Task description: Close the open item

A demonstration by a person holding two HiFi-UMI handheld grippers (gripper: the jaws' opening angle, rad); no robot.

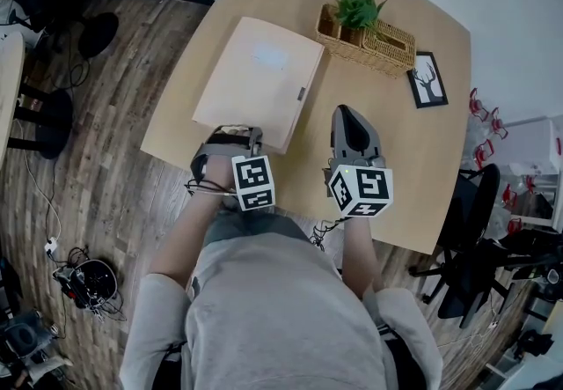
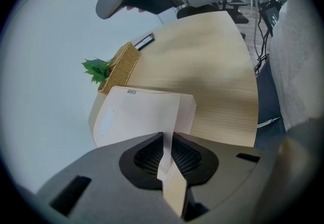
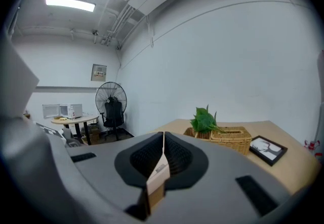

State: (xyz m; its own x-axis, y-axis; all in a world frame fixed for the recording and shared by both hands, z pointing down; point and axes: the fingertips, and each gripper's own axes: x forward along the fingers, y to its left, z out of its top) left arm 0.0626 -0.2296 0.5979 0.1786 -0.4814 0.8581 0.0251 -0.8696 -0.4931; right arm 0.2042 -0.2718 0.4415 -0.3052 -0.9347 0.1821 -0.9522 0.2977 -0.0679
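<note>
A flat cream box [image 1: 259, 80] lies on the wooden table [image 1: 396, 142] with its lid down and a small grey clasp [image 1: 302, 93] on its right edge. My left gripper [image 1: 233, 133] points steeply down at the box's near corner. In the left gripper view the box [image 2: 136, 112] fills the space ahead, and the left gripper [image 2: 167, 138] shows its jaws a narrow slit apart, with the cream corner showing in the slit. My right gripper [image 1: 350, 113] hovers over bare table to the right of the box. In its own view the right gripper [image 3: 163, 136] is shut and holds nothing.
A wicker basket [image 1: 378, 43] with a green plant [image 1: 358, 8] stands at the table's far side, and a framed deer picture [image 1: 428, 78] lies beside it. The table's near edge runs just under my hands. Office chairs [image 1: 475, 239] stand at the right, and cables lie on the floor at the left.
</note>
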